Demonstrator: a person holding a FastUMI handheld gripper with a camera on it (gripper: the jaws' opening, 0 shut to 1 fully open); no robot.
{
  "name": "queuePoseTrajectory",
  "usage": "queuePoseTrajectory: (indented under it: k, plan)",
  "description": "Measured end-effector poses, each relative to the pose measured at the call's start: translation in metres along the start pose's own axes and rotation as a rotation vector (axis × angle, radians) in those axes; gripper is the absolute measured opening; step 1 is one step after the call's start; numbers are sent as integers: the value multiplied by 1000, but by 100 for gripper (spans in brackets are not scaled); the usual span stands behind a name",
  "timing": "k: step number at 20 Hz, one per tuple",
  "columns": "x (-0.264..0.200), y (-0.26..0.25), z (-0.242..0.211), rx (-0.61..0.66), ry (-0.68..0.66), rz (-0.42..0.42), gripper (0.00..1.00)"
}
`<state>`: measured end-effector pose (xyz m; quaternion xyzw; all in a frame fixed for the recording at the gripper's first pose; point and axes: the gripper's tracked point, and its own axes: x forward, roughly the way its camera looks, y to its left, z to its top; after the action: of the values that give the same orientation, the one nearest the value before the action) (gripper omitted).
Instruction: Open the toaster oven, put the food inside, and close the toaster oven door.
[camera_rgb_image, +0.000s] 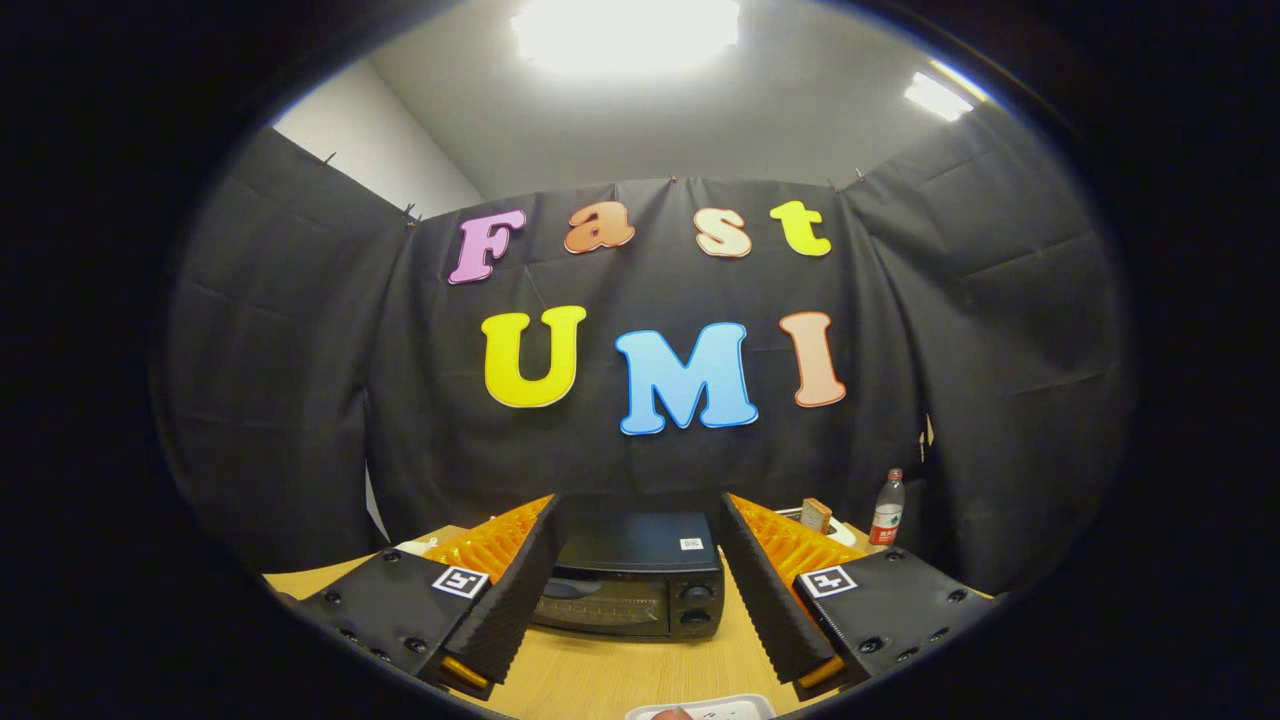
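Black toaster oven (640, 580), door closed, sits beyond gripper's (635, 560) parted jaws.

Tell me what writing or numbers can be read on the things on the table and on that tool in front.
Nothing here can be quoted as it reads.
Toaster oven, white sticker on top: too small to read.
Toaster oven, marks by the knobs: blurred, unreadable.
Bottle, red label: too small to read.
Hand-held gripper, fingers open either side of the toaster oven and holding nothing: square black-and-white pattern tags, no words.
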<state>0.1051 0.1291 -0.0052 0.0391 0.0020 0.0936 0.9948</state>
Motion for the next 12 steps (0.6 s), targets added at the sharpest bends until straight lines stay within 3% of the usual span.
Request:
queuePoseTrajectory:
  k: [12]
  plan:
    - [79, 47, -53, 34, 77, 75, 97]
